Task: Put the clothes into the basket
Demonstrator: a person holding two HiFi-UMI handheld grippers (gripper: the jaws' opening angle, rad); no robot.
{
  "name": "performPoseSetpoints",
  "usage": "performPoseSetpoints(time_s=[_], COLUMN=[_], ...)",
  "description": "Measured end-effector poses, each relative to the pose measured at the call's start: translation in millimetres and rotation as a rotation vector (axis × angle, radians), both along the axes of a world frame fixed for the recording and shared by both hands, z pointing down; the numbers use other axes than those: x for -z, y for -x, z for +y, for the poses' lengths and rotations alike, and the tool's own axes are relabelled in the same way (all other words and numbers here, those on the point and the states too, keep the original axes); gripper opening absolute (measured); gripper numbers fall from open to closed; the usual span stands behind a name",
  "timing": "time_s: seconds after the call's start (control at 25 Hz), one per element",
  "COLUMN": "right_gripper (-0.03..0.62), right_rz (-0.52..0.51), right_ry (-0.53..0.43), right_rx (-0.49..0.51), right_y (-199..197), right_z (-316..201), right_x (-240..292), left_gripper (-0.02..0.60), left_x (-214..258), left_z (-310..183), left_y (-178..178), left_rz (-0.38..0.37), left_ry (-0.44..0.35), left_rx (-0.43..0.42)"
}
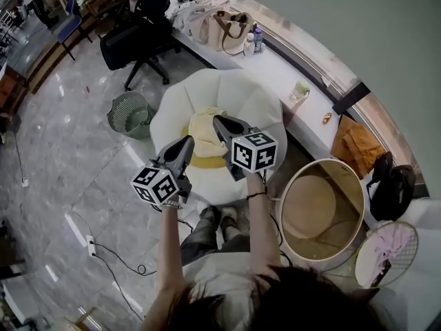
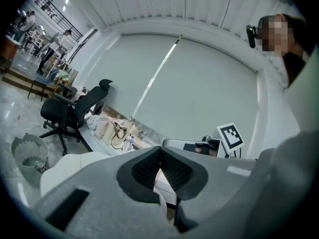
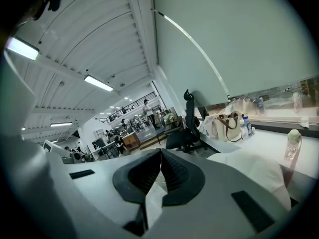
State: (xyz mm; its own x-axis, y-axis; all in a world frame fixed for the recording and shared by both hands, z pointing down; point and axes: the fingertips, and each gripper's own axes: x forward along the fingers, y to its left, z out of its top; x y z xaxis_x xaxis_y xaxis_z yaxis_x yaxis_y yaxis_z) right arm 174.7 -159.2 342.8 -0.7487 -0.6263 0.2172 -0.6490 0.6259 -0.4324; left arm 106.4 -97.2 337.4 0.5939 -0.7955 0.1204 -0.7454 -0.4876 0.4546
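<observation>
A pale yellow garment [image 1: 204,131] lies crumpled on a white beanbag seat [image 1: 238,92], with a brighter yellow piece [image 1: 207,161] under its near edge. My left gripper [image 1: 187,143] hangs just left of the clothes, jaws shut and empty. My right gripper [image 1: 218,123] is over the garment's right side, also shut with nothing between its pads. In both gripper views the pads meet at the tips [image 2: 159,152] [image 3: 160,153]. The round beige basket [image 1: 353,205] stands empty on the floor to the right of the seat.
A wire waste bin [image 1: 129,114] and a black office chair [image 1: 141,29] stand left of the seat. A white counter [image 1: 275,67] behind holds tote bags [image 1: 224,26] and a cup [image 1: 300,90]. A brown bag [image 1: 358,147], a backpack [image 1: 393,188] and a racket [image 1: 386,254] are near the basket.
</observation>
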Motion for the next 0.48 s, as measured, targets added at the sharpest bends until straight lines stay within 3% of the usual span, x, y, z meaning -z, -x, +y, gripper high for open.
performPoseSetpoints(time_s=[0.48], right_gripper=[0.009], right_rz=[-0.012], right_ry=[0.118], right_rx=[-0.012], right_y=[29.9], right_z=[-34.4], right_x=[-56.2], left_gripper=[0.011], left_x=[-49.1], left_z=[-36.6], left_y=[28.0], left_rz=[0.019], left_ry=[0.079], left_rx=[-0.036])
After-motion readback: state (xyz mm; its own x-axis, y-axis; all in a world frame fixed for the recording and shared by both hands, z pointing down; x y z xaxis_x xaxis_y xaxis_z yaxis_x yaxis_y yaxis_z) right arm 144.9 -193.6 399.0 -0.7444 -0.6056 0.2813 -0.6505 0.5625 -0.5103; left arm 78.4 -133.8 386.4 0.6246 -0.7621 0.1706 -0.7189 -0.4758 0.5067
